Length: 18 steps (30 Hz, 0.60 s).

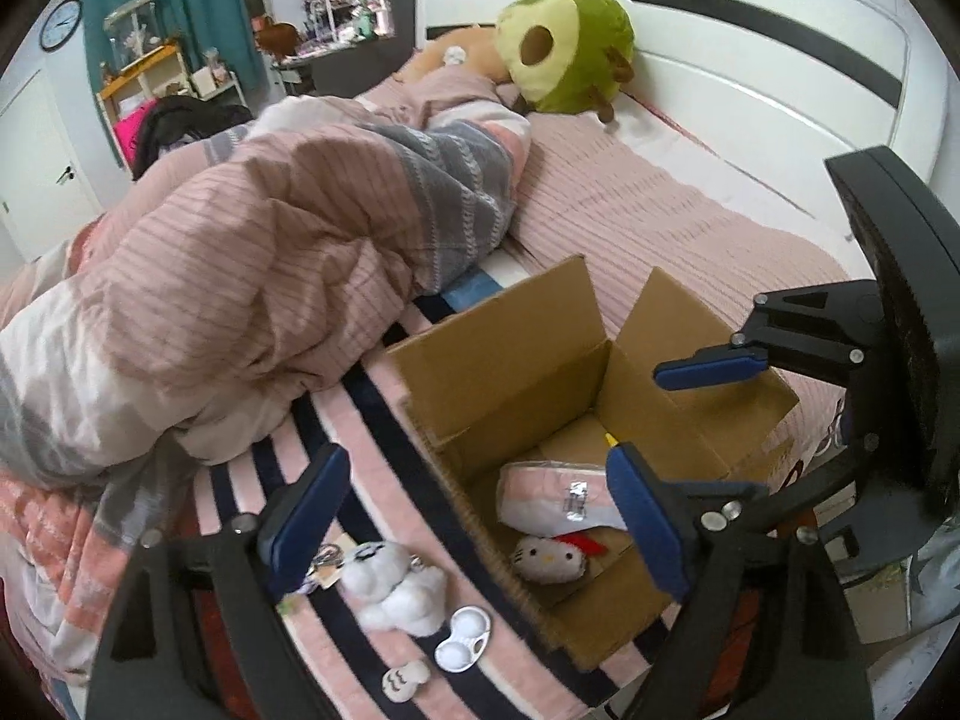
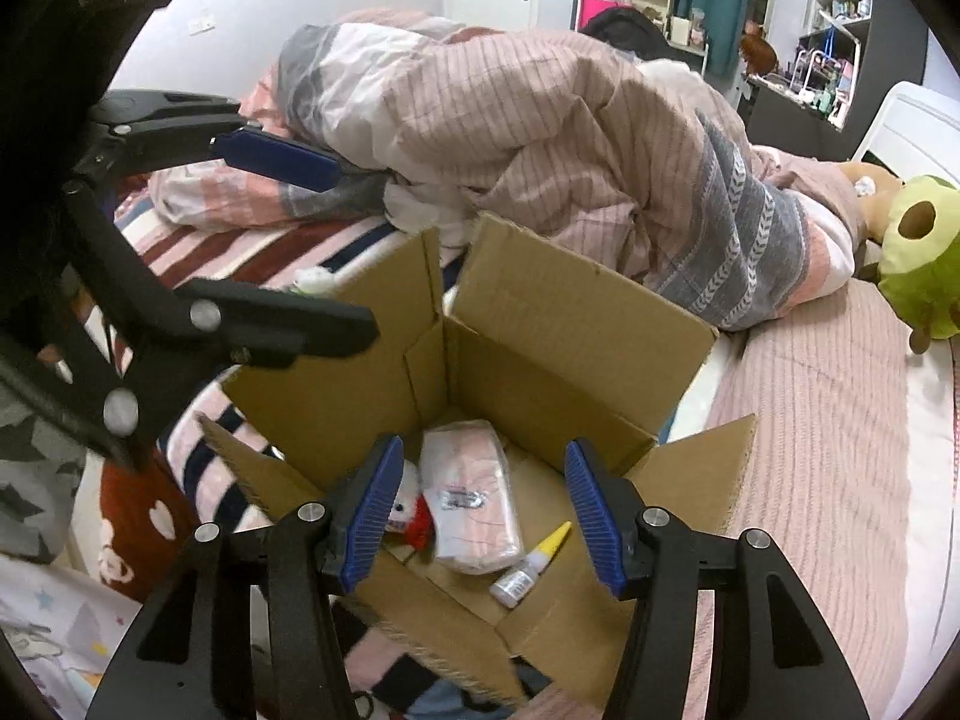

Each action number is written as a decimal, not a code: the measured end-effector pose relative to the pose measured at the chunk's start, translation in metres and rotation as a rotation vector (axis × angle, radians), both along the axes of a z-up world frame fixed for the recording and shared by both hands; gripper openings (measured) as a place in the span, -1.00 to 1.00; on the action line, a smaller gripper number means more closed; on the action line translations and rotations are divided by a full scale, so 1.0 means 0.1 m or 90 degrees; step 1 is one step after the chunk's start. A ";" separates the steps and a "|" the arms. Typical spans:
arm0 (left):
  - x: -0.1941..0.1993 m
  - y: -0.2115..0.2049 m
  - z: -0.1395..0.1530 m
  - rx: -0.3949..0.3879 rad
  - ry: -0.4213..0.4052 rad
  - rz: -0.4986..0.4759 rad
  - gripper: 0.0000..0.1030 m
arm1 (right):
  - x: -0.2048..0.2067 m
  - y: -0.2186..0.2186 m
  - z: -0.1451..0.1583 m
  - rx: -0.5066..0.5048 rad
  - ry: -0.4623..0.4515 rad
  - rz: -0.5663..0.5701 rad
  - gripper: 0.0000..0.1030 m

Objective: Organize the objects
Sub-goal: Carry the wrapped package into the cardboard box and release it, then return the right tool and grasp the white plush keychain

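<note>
Box (image 2: 576, 330) flaps open; both grippers' fingers (image 2: 591, 510) apart above.

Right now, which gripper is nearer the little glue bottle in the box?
Right. The right gripper hangs over the box just above the glue bottle; the left gripper straddles the box's far wall.

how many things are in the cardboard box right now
3: a pink packet mid-floor, a cat plush beside it, a small glue bottle on its other side. The walls may hide more.
</note>
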<state>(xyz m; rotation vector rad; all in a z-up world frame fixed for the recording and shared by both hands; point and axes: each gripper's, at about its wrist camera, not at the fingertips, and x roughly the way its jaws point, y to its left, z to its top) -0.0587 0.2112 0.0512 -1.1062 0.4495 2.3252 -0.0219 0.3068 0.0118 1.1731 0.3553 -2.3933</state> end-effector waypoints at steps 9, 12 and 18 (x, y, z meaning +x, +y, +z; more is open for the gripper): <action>0.23 -1.10 0.05 0.065 0.024 0.103 0.67 | 0.45 -0.74 0.19 -0.099 0.055 0.091 0.03; 0.32 -1.55 -0.09 0.072 0.026 0.164 0.70 | 0.53 -1.14 0.08 -0.131 0.042 0.134 0.03; 0.49 -2.17 -0.52 0.092 0.010 0.261 0.72 | 0.52 -1.71 -0.41 -0.196 -0.019 0.164 0.03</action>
